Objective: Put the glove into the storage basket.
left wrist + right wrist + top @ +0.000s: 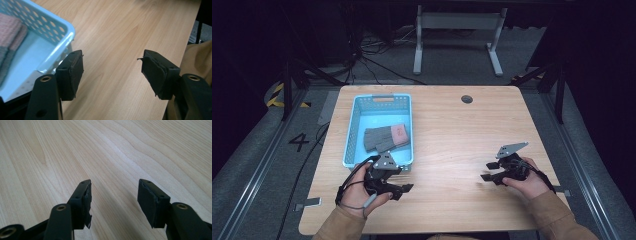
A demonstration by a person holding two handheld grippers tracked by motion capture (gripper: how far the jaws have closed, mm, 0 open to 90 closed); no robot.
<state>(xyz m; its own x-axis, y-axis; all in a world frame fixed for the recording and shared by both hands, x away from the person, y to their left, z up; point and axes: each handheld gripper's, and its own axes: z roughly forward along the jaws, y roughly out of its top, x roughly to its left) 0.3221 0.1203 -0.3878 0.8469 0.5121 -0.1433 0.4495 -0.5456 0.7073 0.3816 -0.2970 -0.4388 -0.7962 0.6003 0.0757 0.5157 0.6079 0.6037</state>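
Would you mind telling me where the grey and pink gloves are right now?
In the high view, the gloves lie inside the blue basket on the table's left side, just beyond the left gripper.

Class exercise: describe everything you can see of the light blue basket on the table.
The basket is a light blue rectangular tray that looks like plastic, with perforated walls and a handle slot in its far end. It stands upright on the left part of the wooden table, long side running away from the person. Folded grey and pink gloves lie inside. The left hand-held gripper, jaws open, sits beside its near corner.
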